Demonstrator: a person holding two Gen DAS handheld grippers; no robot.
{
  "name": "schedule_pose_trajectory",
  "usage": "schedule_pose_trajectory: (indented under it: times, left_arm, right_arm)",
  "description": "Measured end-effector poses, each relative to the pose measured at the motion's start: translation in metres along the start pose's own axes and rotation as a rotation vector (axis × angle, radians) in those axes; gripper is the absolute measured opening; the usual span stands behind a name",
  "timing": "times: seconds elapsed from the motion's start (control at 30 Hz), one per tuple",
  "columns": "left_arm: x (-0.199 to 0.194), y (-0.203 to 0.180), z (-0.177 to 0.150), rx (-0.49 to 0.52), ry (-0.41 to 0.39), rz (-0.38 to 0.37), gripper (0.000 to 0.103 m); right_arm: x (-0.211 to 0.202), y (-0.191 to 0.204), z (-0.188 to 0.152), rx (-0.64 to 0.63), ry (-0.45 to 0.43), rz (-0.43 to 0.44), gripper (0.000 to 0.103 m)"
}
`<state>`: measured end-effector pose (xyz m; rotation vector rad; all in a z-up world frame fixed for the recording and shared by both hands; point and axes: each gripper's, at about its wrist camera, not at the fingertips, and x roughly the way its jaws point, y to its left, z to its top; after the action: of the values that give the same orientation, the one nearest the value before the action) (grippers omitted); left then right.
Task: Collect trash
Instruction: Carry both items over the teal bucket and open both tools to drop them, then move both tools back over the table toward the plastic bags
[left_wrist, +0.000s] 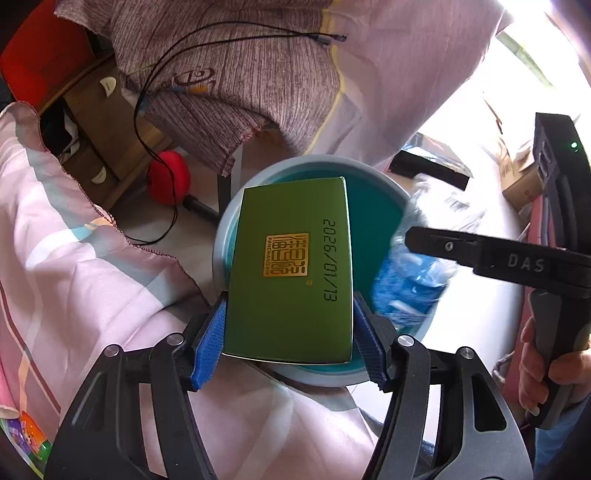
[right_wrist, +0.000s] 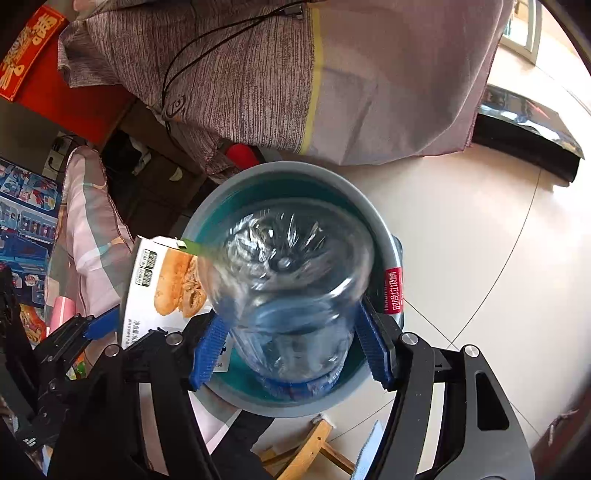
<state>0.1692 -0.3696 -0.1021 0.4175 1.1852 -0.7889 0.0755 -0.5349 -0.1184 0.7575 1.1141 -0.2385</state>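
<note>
Box (left_wrist: 290, 269) is clamped in left gripper (left_wrist: 290, 332), bottle (right_wrist: 291, 288) in right gripper (right_wrist: 291, 343), both over bin (right_wrist: 207, 218); release is best made centred inside rim.

Box (left_wrist: 291, 273): olive green w/ gold square logo + black date print; other face white w/ bread photo. Bottle (right_wrist: 291, 291): clear, blue label. Bin (right_wrist: 376, 221): grey rim, teal inside, red tag. Gripper pads (left_wrist: 210, 336): blue. Blanket (left_wrist: 74, 236): pink w/ white, grey & light-blue stripes. Hanging cloth (right_wrist: 236, 74): mauve-brown streaked, yellow stripe. Floor (right_wrist: 480, 240): cream tile.
</note>
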Motion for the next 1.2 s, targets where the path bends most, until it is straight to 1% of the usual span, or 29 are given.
schedule_pose_trajectory:
  times: [0.03,0.07,0.1,0.27,0.37,0.4,0.47,0.57,0.73,0.87,0.97,1.13,1.17,1.2]
  left_arm:
    - [0.001,0.000,0.000,0.003,0.002,-0.001,0.065]
    - [0.002,-0.001,0.000,0.004,0.004,-0.001,0.065]
    - [0.003,-0.001,0.001,0.004,0.005,-0.002,0.065]
    - [0.005,-0.004,-0.001,0.009,0.008,-0.001,0.065]
    - [0.007,-0.005,-0.001,0.012,0.013,0.013,0.068]
    - [0.007,-0.006,-0.001,0.013,0.013,0.024,0.069]
    - [0.004,-0.005,-0.002,0.012,0.011,0.032,0.078]
    - [-0.004,-0.004,-0.005,0.007,-0.012,0.047,0.086]
    - [-0.018,0.000,-0.013,-0.021,-0.021,0.041,0.088]
    - [-0.035,0.005,-0.024,-0.047,-0.046,0.045,0.091]
    - [-0.052,0.010,-0.035,-0.069,-0.069,0.043,0.094]
    - [-0.080,0.020,-0.059,-0.103,-0.107,0.049,0.095]
    - [-0.085,0.022,-0.064,-0.111,-0.112,0.051,0.095]
    - [-0.091,0.025,-0.069,-0.119,-0.118,0.054,0.095]
  right_arm:
    - [-0.001,0.001,0.001,-0.002,-0.001,0.002,0.067]
    - [-0.003,0.001,0.001,-0.004,-0.002,0.002,0.074]
    - [-0.005,0.002,0.002,-0.004,-0.009,0.000,0.075]
    - [-0.014,0.004,0.003,0.002,-0.033,-0.001,0.076]
    - [-0.017,0.002,0.002,0.013,-0.035,-0.010,0.080]
    - [-0.019,0.001,0.001,0.019,-0.039,-0.014,0.080]
    - [-0.020,0.000,0.000,0.025,-0.037,-0.018,0.080]
    - [-0.021,-0.001,-0.002,0.035,-0.033,-0.024,0.081]
    - [-0.025,0.006,-0.008,0.032,-0.034,-0.041,0.081]
    - [-0.030,0.015,-0.016,0.010,-0.030,-0.061,0.081]
    - [-0.037,0.025,-0.024,-0.002,-0.034,-0.063,0.081]
    - [-0.049,0.048,-0.040,-0.046,-0.034,-0.060,0.081]
    - [-0.051,0.054,-0.045,-0.059,-0.035,-0.059,0.081]
    - [-0.053,0.060,-0.048,-0.068,-0.036,-0.058,0.086]
